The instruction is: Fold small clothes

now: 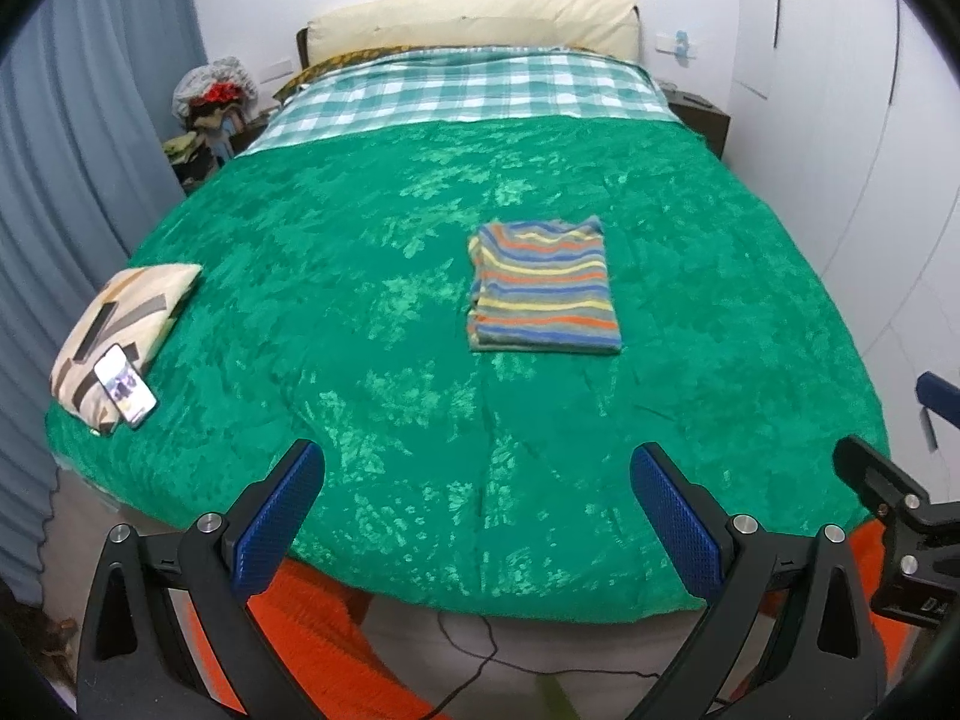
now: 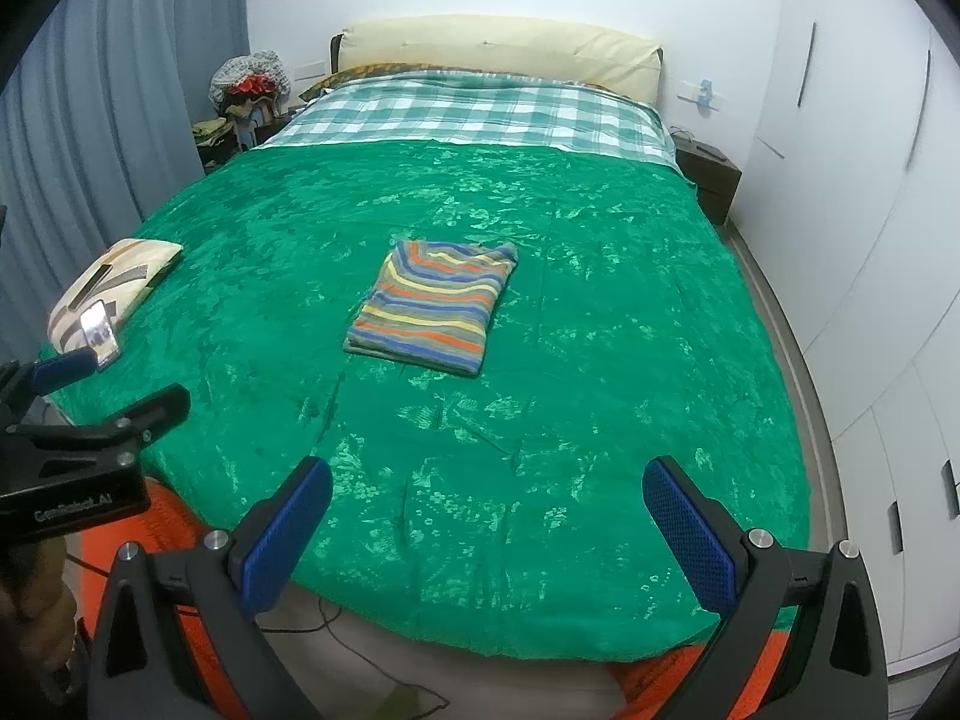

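A small striped garment [image 1: 543, 288] lies folded into a neat rectangle on the green bedspread [image 1: 360, 300], near the middle of the bed. It also shows in the right wrist view [image 2: 435, 306]. My left gripper [image 1: 477, 468] is open and empty, held back over the foot edge of the bed, well short of the garment. My right gripper [image 2: 486, 480] is open and empty too, likewise over the foot edge. The right gripper's body shows at the right edge of the left wrist view [image 1: 888, 498]; the left gripper's body shows at the left of the right wrist view [image 2: 90, 438].
A patterned pillow [image 1: 120, 324] with a phone [image 1: 125, 384] leaning on it lies at the bed's left edge. A checked sheet [image 1: 468, 90] and cream headboard cushion [image 1: 474, 18] are at the far end. White wardrobe doors [image 2: 870, 240] line the right. An orange rug [image 1: 324, 648] and cable lie below.
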`<state>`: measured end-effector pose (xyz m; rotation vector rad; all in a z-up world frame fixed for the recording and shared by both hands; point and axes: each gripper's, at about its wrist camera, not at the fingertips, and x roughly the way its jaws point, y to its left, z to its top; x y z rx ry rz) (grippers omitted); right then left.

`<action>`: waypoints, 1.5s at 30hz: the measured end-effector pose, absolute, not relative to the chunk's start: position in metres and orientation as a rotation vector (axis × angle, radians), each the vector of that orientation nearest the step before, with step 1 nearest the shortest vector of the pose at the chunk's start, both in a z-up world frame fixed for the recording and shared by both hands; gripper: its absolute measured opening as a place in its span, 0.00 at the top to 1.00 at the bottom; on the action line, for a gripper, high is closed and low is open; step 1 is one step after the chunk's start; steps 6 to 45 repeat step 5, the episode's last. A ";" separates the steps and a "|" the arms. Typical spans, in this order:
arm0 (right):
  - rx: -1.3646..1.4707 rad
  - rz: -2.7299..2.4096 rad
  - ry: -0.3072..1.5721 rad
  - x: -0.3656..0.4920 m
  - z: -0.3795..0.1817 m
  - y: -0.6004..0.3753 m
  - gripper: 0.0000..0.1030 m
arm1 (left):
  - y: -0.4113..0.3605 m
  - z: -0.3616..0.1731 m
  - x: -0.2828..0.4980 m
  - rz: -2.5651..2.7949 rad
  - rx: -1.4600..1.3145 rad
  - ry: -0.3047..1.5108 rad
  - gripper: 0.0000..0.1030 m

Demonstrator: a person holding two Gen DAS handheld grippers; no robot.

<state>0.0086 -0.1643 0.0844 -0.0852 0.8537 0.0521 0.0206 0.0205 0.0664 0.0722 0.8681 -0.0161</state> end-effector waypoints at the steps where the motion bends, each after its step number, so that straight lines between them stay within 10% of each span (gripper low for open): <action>1: -0.084 0.051 0.853 0.009 0.084 -0.165 0.01 | 0.019 0.067 0.020 -0.017 0.075 0.860 0.01; 45: -0.079 0.043 0.853 0.010 0.083 -0.166 0.01 | 0.014 0.070 0.016 -0.012 0.108 0.826 0.01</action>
